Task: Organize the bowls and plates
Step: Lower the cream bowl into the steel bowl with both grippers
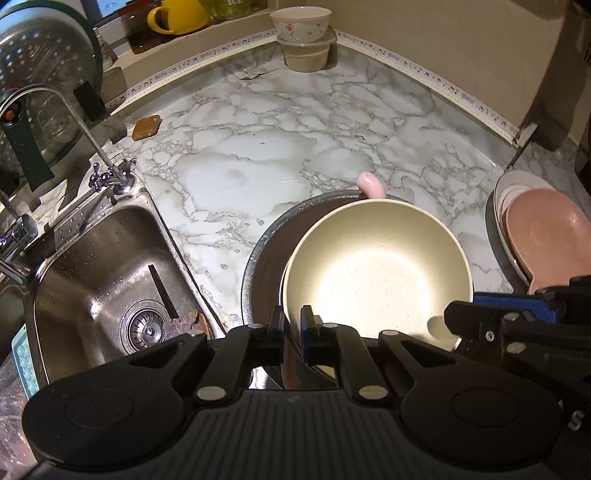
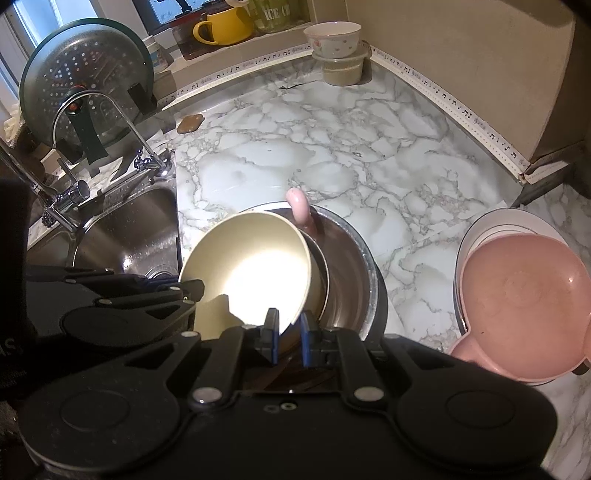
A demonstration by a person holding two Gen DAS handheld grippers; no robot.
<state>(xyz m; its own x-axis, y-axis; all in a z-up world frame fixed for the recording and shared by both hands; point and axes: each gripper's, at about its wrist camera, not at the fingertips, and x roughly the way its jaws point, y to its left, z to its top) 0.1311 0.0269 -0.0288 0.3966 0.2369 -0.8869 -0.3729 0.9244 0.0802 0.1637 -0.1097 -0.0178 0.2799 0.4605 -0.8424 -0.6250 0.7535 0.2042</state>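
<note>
Left wrist view: the marble counter [image 1: 295,140] spreads bare across the middle of the frame, bounded at the top and right by a patterned trim strip where it meets the wall. The steel sink [image 1: 99,258] fills the lower left, its rim running just beside the metal basin [image 1: 266,251] at lower centre. A floral bowl [image 1: 300,24] sits stacked on a lidded container in the top corner, well apart. At the right edge a pink dish [image 1: 546,236] lies on a white plate [image 1: 498,206]. The cream bowl [image 1: 376,273] tilts inside the metal basin, and a pink handle tip [image 1: 371,184] sticks up behind it. The left gripper [image 1: 293,325] is clenched on the cream bowl's near rim, one finger outside the wall and one inside. The right gripper's fingers [image 1: 517,306] come in from the lower right, at the bowl's right rim.

Right wrist view: open counter lies above and to the right of the basin [image 2: 354,258]; the sink [image 2: 125,229] is at left and the pink dish [image 2: 517,291] on its plate at right, close to the basin's edge. The cream bowl [image 2: 251,266] leans left of centre inside the basin. The right gripper [image 2: 288,332] is clenched on the bowl's lower rim. The left gripper [image 2: 184,288] reaches in from the left, closed at the bowl's left rim.
</note>
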